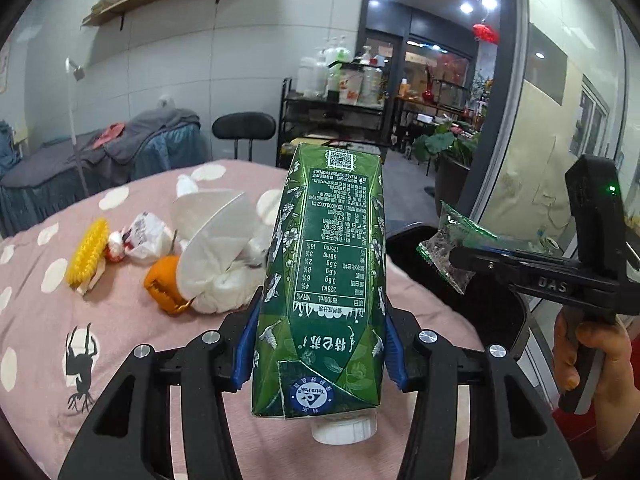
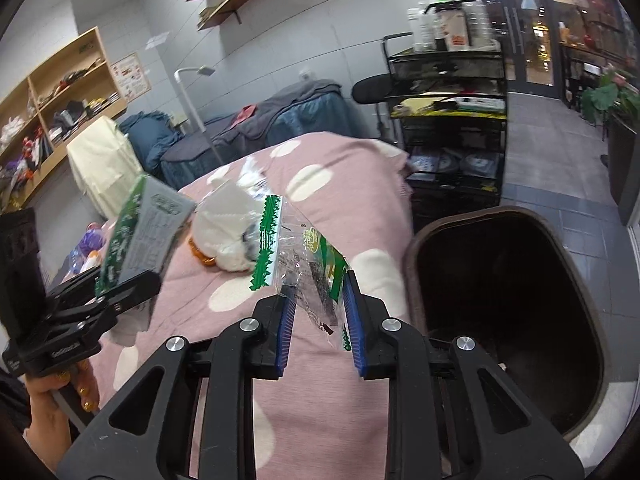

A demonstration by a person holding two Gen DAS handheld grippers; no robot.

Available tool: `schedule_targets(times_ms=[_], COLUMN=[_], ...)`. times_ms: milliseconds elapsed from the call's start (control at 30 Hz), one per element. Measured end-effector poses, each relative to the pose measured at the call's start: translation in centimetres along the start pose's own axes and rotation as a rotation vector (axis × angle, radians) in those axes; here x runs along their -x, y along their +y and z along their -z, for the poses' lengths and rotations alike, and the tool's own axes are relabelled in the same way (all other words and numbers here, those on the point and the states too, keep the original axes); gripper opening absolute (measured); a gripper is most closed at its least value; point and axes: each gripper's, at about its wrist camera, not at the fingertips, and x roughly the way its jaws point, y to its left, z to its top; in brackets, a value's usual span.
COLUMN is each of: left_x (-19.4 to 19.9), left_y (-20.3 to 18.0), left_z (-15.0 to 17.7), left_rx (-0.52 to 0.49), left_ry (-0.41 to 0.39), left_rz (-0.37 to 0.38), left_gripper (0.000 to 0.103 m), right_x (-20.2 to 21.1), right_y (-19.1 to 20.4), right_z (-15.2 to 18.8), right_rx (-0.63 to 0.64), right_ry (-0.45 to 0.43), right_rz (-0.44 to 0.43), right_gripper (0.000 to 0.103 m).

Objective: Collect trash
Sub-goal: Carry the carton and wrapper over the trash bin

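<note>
My left gripper (image 1: 320,308) is shut on a green drink carton (image 1: 328,264) and holds it upside down, white cap toward me, above the pink dotted bedcover (image 1: 132,336). The carton also shows in the right wrist view (image 2: 140,236). My right gripper (image 2: 318,292) is shut on a clear plastic wrapper with green edges (image 2: 296,252), near the rim of the dark trash bin (image 2: 512,304). The wrapper (image 1: 452,248) and bin (image 1: 480,300) also show in the left wrist view. More trash lies on the bedcover: white crumpled tissue (image 1: 216,248), an orange peel (image 1: 164,280), a white wrapper (image 1: 144,236).
A yellow spiky brush (image 1: 88,252) lies on the bedcover at the left. A black shelf cart with bottles (image 2: 448,92) and a black chair (image 1: 244,128) stand behind the bed. Grey-blue covered furniture (image 1: 120,152) is at the back left. Potted plants (image 1: 452,144) stand by the glass wall.
</note>
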Motion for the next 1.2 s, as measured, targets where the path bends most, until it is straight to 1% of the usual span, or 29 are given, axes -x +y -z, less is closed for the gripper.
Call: schedule_targets(times_ms=[67,133,267,467,667,767,800,833,867,900,1000,1033,1100,1200], left_x=[0.0,-0.2,-0.9,-2.2,-3.3,-3.9,-4.1,-4.3,-4.5,-4.7,-5.1,-5.3,-5.5,-6.1], left_y=[-1.2,-2.1,-3.7,-5.5,-7.0,-7.4,-7.5,-7.6,-7.8,-8.0,-8.6,-8.9,-9.6,-10.7], left_z=[-0.3,-0.7,-1.4,-2.2,-2.7,-2.9,-2.9,-3.0,-3.1,-3.1,-3.2,-3.3,-3.4,-3.4], left_rx=[-0.009,-0.004,-0.009,-0.013,-0.027,-0.024,-0.02,-0.014,-0.01,-0.008,-0.012,-0.013,-0.014,-0.03], left_ry=[-0.019,-0.028,-0.04,-0.047,-0.037,-0.029,-0.025,-0.021,-0.018,-0.015,-0.011,-0.01,-0.006,0.001], left_rz=[0.015,0.048,0.091,0.129,0.152,0.174,0.182,0.189,0.196,0.201,0.213,0.22,0.237,0.252], left_gripper=[0.05,0.05,0.05,0.05,0.05,0.05,0.05,0.05,0.05,0.05,0.05,0.05,0.05,0.05], right_x=[0.6,1.0,0.8,-1.5,-4.8,-5.4,-5.5,-5.6,-5.6,-5.4,-5.1,-4.9,-4.1,-2.7], right_y=[-1.6,-3.2,-6.4,-11.4,-15.0,-15.9,-16.2,-16.3,-16.4,-16.4,-16.0,-15.9,-15.6,-15.2], right_z=[-0.1,-0.1,0.3,1.4,3.0,3.8,4.0,4.2,4.4,4.6,4.9,5.0,5.1,5.0], right_rx=[-0.026,-0.051,-0.105,-0.183,-0.263,-0.299,-0.308,-0.316,-0.321,-0.319,-0.295,-0.293,-0.286,-0.268], right_ry=[-0.017,-0.025,-0.012,0.062,0.156,0.165,0.166,0.165,0.159,0.154,0.144,0.138,0.118,0.081], right_rz=[0.034,0.075,0.15,0.241,0.281,0.289,0.288,0.291,0.299,0.31,0.33,0.332,0.345,0.373], right_gripper=[0.025,0.025,0.025,0.025,0.025,0.027,0.036,0.051,0.059,0.069,0.07,0.073,0.077,0.078])
